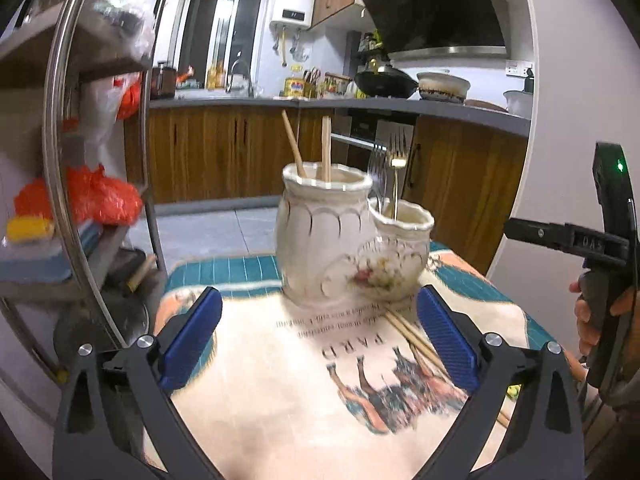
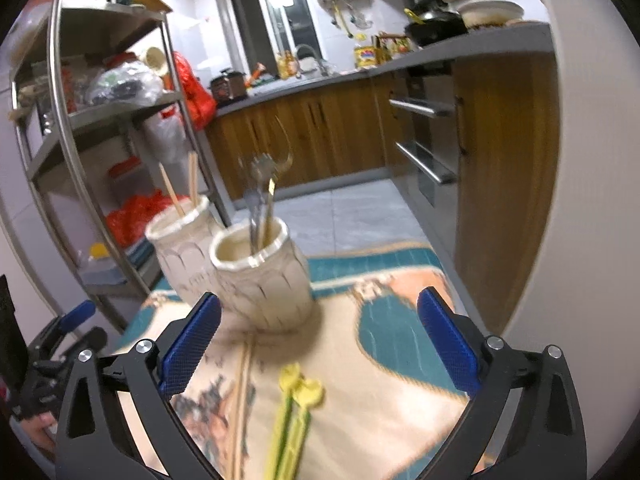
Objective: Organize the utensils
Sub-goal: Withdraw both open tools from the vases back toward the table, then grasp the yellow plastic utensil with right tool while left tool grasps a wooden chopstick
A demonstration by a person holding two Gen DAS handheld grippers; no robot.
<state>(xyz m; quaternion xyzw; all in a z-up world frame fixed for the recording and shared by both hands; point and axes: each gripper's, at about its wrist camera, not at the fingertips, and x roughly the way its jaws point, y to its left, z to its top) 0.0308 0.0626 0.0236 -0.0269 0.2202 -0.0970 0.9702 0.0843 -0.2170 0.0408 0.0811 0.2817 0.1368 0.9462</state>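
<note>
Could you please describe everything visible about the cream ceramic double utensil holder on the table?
The cream ceramic double utensil holder is two joined, scallop-ribbed pots with wavy rims, glossy, with a floral print on the lower one. It stands upright on the printed tablecloth. The taller pot holds wooden chopsticks; the shorter pot holds metal forks. Neither gripper touches it.

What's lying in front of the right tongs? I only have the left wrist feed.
Observer: Two yellow-green utensils, too blurred to tell what kind, lie on the tablecloth between the right tongs, untouched.
Operator: Are those tongs open?
Observer: Yes, wide open, nothing gripped.
Operator: Where are the loose chopsticks relative to them?
Observer: The wooden chopsticks lie just left of the yellow-green utensils in the right wrist view, running toward the smaller jar.
</note>
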